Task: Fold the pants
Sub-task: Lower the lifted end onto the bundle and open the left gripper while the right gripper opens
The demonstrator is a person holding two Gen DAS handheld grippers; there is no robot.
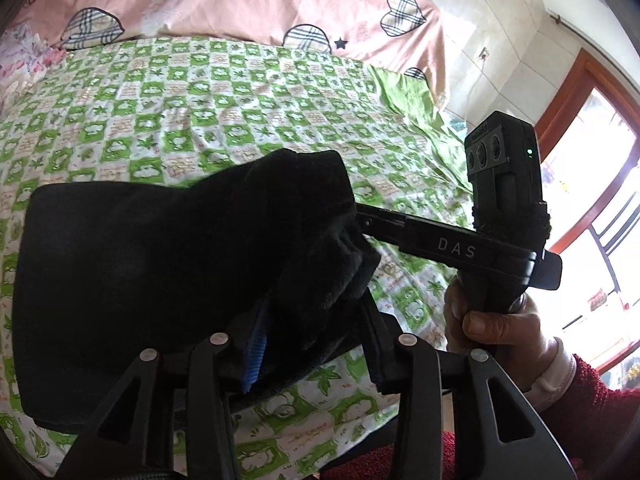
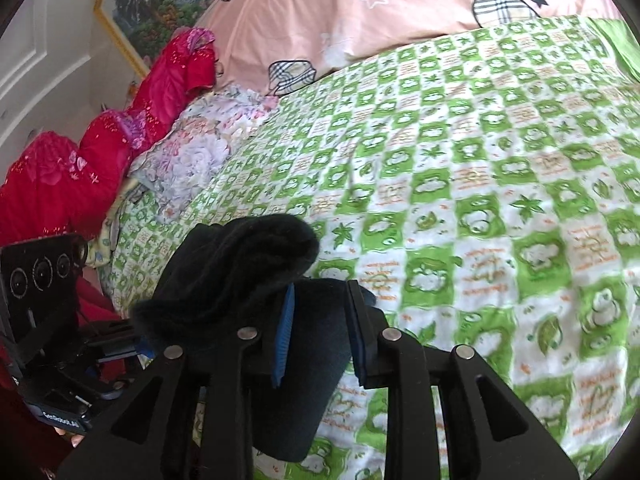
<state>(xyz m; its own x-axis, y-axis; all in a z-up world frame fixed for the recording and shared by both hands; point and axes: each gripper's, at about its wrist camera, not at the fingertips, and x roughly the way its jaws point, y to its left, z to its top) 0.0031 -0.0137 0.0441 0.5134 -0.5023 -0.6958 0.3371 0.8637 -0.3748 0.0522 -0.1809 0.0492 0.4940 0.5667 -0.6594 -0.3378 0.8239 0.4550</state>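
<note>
left gripper (image 1: 312, 344): fingers stand a little apart, a thick wad of the pants (image 1: 160, 264) filling the gap between them. one blue-ribbed pad (image 1: 256, 352) presses the cloth. whether the far pad bites cannot be told; judged a loose clamp on bunched cloth.

right gripper (image 2: 320, 332): fingers a little apart with dark cloth of the pants (image 2: 240, 276) between them and heaped over the left finger. one blue pad (image 2: 285, 336) shows against the cloth. grip depth not visible.

pants: black, soft, folded into a broad slab. it lies on the bed (image 1: 240, 112) just ahead of and left of the left fingers, one end lifted in both grips.

step in hand, judged: carrying the raised end across for the next fold. advice: keep both grips level and the held edge taut between them; lay the end square on the slab beneath; part the fingers only once the cloth rests flat.

bed: green-and-white checked sheet, beyond the fingers in both views.

pink quilt (image 1: 260, 4): far edge of the bed.

red bedding (image 2: 100, 152): far left of the right fingers.

hard to make out: black cloth shows no seams, so waistband and legs cannot be told apart; layer count unknown; the slab's near edge is hidden behind the gripper frame; the right view is blurred.
</note>
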